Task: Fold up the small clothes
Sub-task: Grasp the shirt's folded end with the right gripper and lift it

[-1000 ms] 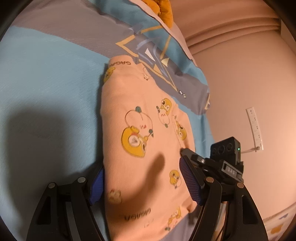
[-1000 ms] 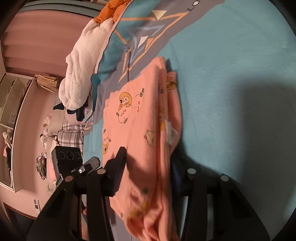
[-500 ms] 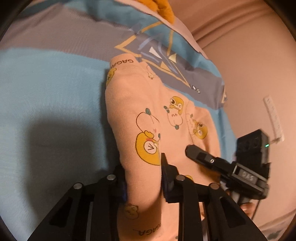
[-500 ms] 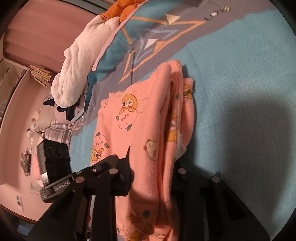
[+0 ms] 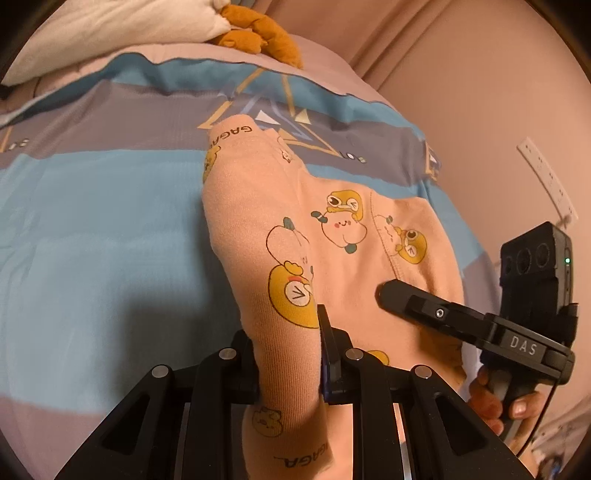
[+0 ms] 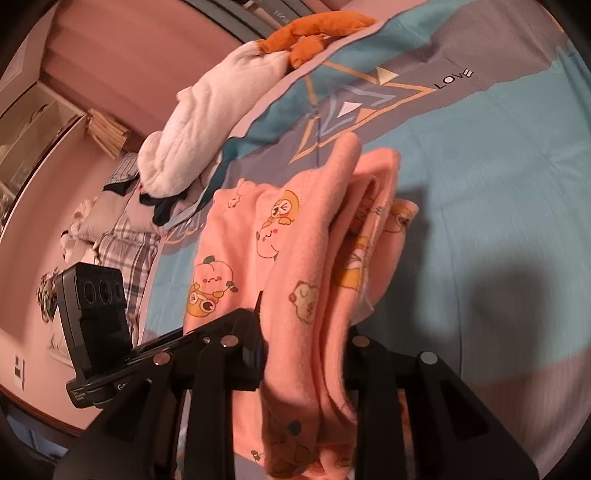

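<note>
With both tools clamped on the same peach garment [image 5: 332,236], we judge the fold to be midway: the cloth is already gathered into several stacked layers, visible along its edge at about 1 o'clock in the right wrist view, yet it is raised off the bed [image 5: 96,236] rather than laid flat. Our left tool [image 5: 288,354] has its jaws closed tight on a ridge of the fabric at 6 o'clock of its own view, and the right tool [image 6: 306,350] pinches the thick bundle the same way; it also appears in the left view at 4 o'clock, its finger lying against the cloth. What remains, we think, is to bring the held edge over, lay the garment down and smooth it. No container shows in either view; only a white blanket [image 6: 207,122] and an orange plush toy [image 6: 314,33] lie toward 11 and 12 o'clock.
</note>
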Demonstrator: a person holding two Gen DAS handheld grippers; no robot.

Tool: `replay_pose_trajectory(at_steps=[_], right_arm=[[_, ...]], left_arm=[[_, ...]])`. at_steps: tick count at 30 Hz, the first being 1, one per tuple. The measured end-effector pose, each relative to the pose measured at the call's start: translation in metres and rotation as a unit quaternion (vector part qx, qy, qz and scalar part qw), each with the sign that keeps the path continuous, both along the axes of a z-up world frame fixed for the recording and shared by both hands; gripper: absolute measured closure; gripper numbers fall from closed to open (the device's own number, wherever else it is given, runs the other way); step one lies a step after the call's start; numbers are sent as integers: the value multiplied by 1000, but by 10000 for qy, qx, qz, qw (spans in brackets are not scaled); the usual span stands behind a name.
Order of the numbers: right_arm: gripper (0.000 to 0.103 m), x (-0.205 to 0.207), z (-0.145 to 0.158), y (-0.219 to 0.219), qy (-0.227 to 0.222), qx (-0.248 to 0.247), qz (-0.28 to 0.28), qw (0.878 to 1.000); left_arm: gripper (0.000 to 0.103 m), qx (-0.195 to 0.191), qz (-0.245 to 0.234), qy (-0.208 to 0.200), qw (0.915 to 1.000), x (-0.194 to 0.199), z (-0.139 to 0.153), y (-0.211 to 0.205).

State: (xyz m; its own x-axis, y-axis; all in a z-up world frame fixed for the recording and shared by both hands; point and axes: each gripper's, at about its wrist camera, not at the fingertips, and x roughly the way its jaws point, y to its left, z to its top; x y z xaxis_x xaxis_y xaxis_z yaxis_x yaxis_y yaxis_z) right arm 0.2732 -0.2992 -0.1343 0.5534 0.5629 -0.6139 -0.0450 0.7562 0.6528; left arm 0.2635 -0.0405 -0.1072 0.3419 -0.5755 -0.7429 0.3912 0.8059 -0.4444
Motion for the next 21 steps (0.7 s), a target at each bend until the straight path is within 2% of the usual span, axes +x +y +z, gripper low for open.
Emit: replay_pose_trajectory(at_steps=[10,21], right_arm=[[78,-80,21,21,-153,-49,282,9995],[78,-154,42,43,-392,-104,493,9980]], left_arm=[[83,237,-31,-218,9995,-76,18,5],[83,284,132,-420,9986,-143,35,18]])
